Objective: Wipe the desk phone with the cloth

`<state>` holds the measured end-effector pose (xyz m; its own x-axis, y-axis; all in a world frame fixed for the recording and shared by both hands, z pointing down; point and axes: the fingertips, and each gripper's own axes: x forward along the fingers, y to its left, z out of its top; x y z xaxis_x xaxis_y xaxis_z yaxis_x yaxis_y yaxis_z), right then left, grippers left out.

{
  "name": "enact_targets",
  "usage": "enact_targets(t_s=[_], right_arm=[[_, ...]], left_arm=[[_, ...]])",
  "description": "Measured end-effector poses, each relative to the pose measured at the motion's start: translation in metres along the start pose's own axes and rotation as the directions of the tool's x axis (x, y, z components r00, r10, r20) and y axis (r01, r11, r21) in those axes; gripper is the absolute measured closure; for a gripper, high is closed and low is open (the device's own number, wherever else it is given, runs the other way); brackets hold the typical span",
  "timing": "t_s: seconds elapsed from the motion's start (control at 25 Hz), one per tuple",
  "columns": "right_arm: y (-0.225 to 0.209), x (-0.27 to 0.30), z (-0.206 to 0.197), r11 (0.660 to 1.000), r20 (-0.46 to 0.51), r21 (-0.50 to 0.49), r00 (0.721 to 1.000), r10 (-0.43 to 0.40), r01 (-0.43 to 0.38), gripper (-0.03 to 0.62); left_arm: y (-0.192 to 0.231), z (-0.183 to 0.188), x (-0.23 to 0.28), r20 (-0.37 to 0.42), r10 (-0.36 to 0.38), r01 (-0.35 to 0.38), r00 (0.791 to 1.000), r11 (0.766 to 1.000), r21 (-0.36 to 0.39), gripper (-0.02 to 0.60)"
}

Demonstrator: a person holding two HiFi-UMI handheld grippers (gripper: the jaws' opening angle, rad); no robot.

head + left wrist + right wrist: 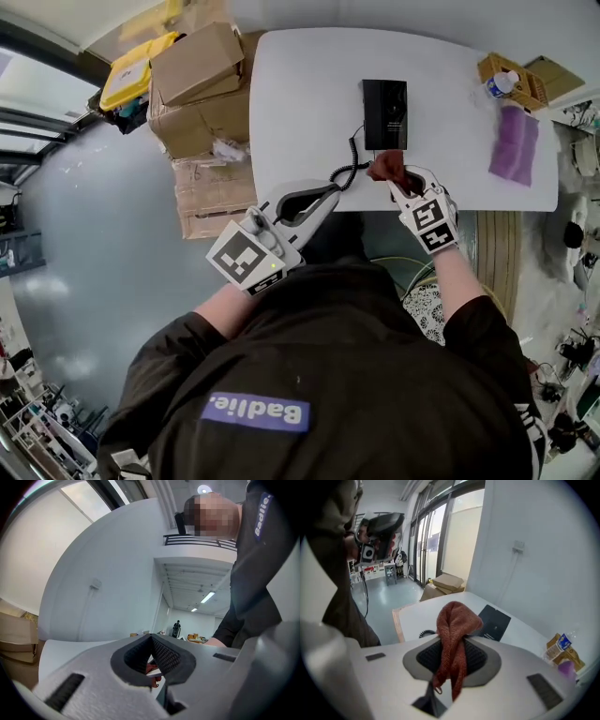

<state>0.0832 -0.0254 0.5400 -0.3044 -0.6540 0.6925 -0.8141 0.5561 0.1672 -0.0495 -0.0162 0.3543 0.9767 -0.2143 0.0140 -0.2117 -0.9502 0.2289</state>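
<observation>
The black desk phone (384, 114) lies flat on the white table (300, 103), and its coiled cord (349, 165) runs toward the near edge. My right gripper (398, 187) is shut on a rust-red cloth (386, 167) just in front of the phone. In the right gripper view the cloth (457, 620) bunches up between the jaws of my right gripper (452, 645), with the phone (492, 621) beyond it. My left gripper (336, 187) hovers at the table's near edge beside the cord's end. In its own view the left gripper (151, 641) is shut and holds nothing I can see.
Stacked cardboard boxes (202, 84) and a yellow bin (131, 70) stand left of the table. A purple cloth (514, 142) and a small bottle on a snack box (511, 82) lie at the table's right end.
</observation>
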Motion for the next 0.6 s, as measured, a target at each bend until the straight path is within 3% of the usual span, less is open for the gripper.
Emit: enact_targets(t_s=[0.32,0.6], right_arm=[[0.058,-0.065,0.071,0.999,0.143,0.033,0.99,-0.011,0.006,0.505],[0.067,-0.114,0.121,0.996,0.32,0.061,0.946,0.044,-0.067,0.505]], left_arm=[[-0.013,-0.018,-0.029,-0.022,-0.027,0.027,0.999,0.999,-0.029,0.572],[-0.026,-0.015,-0.023,-0.042,-0.013,0.012,0.999,1.0,-0.005,0.572]])
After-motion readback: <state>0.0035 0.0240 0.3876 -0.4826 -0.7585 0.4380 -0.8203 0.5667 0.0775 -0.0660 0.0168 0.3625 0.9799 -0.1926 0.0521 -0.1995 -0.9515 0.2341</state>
